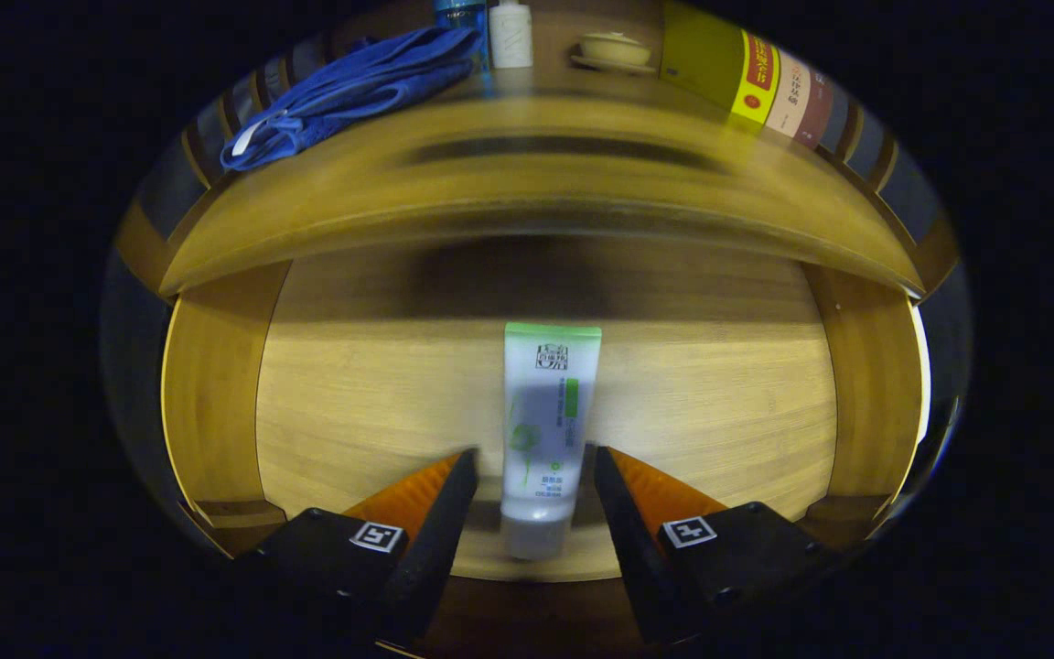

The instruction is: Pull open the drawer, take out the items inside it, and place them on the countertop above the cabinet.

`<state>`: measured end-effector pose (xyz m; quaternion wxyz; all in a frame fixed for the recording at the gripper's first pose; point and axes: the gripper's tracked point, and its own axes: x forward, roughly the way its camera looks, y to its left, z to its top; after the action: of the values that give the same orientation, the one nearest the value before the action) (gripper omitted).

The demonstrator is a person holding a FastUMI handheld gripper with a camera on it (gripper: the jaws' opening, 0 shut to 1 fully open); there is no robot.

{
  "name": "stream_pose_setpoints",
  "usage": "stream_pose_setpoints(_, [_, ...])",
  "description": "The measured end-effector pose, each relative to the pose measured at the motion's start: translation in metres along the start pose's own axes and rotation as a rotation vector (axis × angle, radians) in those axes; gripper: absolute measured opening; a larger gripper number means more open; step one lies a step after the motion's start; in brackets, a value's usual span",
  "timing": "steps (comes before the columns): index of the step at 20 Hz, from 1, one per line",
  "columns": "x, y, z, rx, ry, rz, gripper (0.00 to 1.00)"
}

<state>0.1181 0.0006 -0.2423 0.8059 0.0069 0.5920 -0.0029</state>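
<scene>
Gripper view: tube (545, 421) between parted jaws; towel (353, 87) on countertop (536, 174).

Drawer (353, 403) pulled open, wood floor lit, center of frame. White tube (545, 421) w/ green crimped end lies flat inside, cap toward bottom, lower-center; countertop (527, 156) across the top.

Warm, fairly dim light falls from above. The bench (545, 197) casts a broad shadow over the back of the drawer (353, 403), whose front floor is brightly lit. The bench front edge is smeared by motion blur. Fisheye distortion bows straight edges into arcs. The tube (545, 412) is slightly soft, its lower half shaded between the parted fingers of the tool (534, 480).
</scene>
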Motion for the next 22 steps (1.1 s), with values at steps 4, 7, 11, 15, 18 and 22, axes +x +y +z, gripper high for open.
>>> stream_pose_setpoints(4, [-0.01,-0.004,0.012,0.011,0.005,0.0,0.68])
stream_pose_setpoints(7, [-0.029,-0.003,0.035,-0.005,-0.045,0.005,0.56])
stream_pose_setpoints(11, [-0.079,0.01,0.078,0.039,-0.137,0.082,0.52])
stream_pose_setpoints(15, [-0.096,0.018,0.106,0.06,-0.205,0.156,0.51])
stream_pose_setpoints(18, [-0.134,0.022,0.123,0.093,-0.26,0.213,0.51])
stream_pose_setpoints(22, [-0.143,0.022,0.136,0.065,-0.337,0.223,0.51])
